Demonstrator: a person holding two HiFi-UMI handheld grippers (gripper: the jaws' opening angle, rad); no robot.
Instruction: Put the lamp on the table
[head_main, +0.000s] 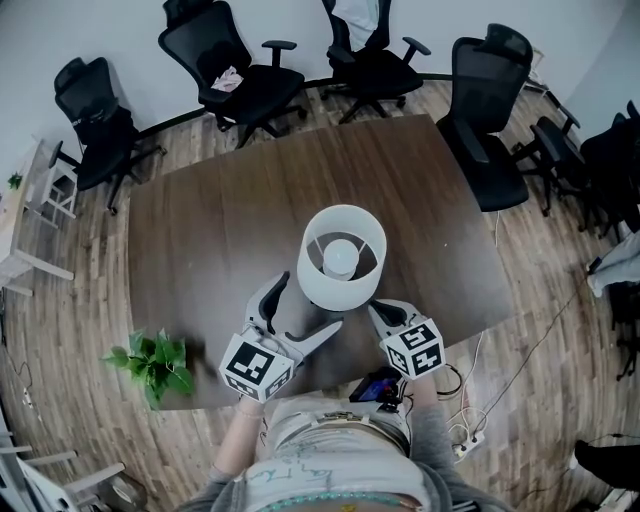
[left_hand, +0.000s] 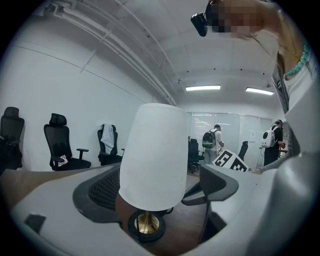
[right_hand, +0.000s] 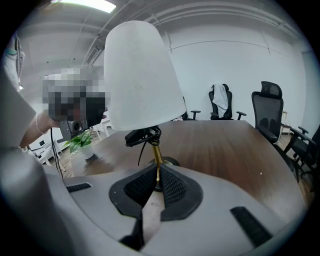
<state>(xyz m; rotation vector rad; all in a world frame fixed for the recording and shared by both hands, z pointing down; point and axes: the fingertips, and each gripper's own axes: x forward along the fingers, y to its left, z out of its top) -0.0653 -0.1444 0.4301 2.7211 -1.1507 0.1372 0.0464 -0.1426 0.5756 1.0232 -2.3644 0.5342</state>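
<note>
Right hand-held gripper (right_hand: 156, 182) first: pinched shut on the thin brass stem (right_hand: 156, 152) of the lamp (right_hand: 140, 75), just above the base (right_hand: 170, 161). Left hand-held gripper (left_hand: 159, 187): jaws wide apart, sits either side of the lamp, not touching it far as can be told. Lamp itself: plain white shade (head_main: 342, 255) narrowing toward the top, bulb (head_main: 341, 257) visible down the open top, black socket and cable (right_hand: 142, 136) tucked under the shade, round black base down on the wood, standing upright near the front edge of the table (head_main: 220, 200). Both hands held low and close in front of the torso, right one tipped downward, left one nearer level. Dark brown wood on top, small green potted plant (head_main: 155, 360) at the near left corner. Black office chairs (head_main: 235, 70) round the far side, plank floor (head_main: 60, 330), white walls.
</note>
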